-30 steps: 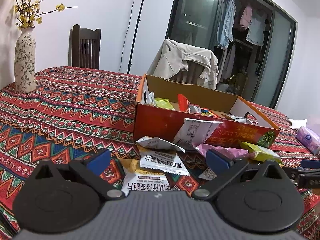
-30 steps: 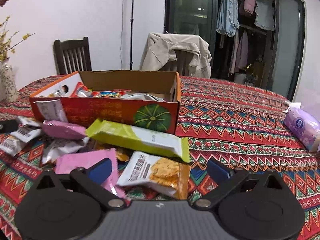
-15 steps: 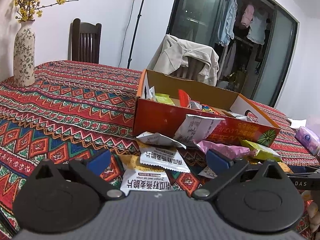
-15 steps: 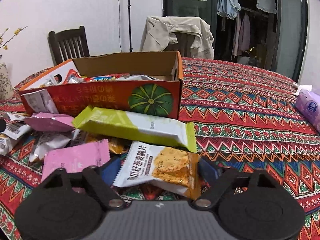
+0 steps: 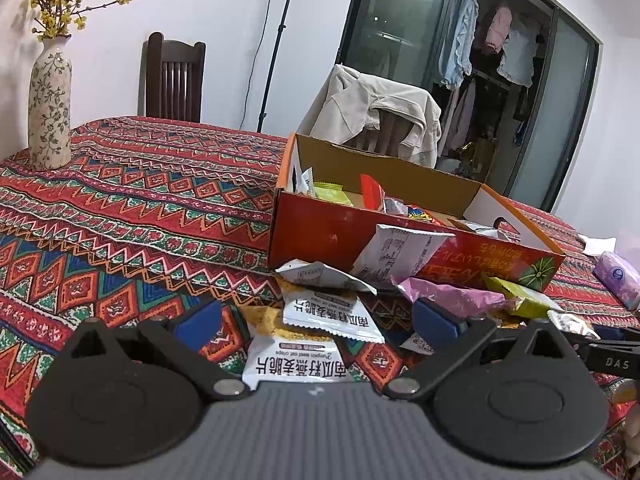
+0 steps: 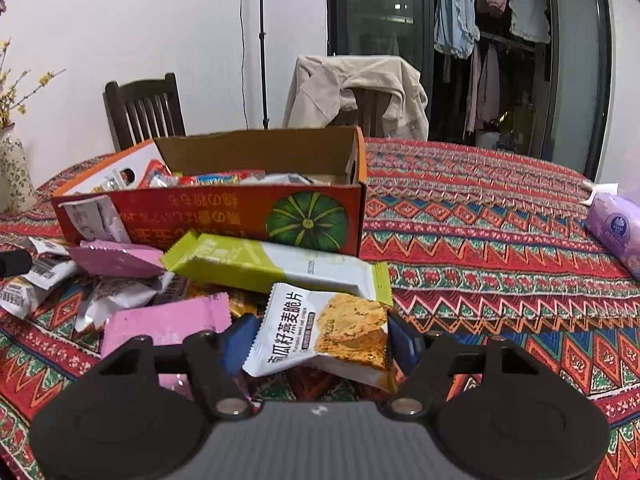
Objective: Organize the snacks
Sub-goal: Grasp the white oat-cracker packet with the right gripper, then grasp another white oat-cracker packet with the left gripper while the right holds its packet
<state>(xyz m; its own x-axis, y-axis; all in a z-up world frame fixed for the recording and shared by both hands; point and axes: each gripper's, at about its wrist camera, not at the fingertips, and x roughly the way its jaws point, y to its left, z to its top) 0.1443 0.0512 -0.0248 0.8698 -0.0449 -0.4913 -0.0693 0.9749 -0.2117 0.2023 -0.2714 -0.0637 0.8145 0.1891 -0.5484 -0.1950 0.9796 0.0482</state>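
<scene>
The box, an open cardboard carton with a pumpkin printed on its front, stands on the patterned worktop as the gathering place, and several packets already lie inside it. The rest of the snacks are heaped against its front wall, presumably tipped there to be sorted in one by one.

The right tongs reach into the near edge of that heap, in front of the box. Their blue pads sit on either side of a white oat-crisp packet and are closing on it; the packet's right edge looks already met by the pad, though I cannot tell whether the left pad presses yet. The packet lies on top of the pile, over the end of a long green bar that rests against the box front, which makes it the easy one to lift first.

The left tongs hang spread and empty in front of the box's left end, above two more white packets (likely waiting their turn). A pink packet lies just left of the right tongs.
</scene>
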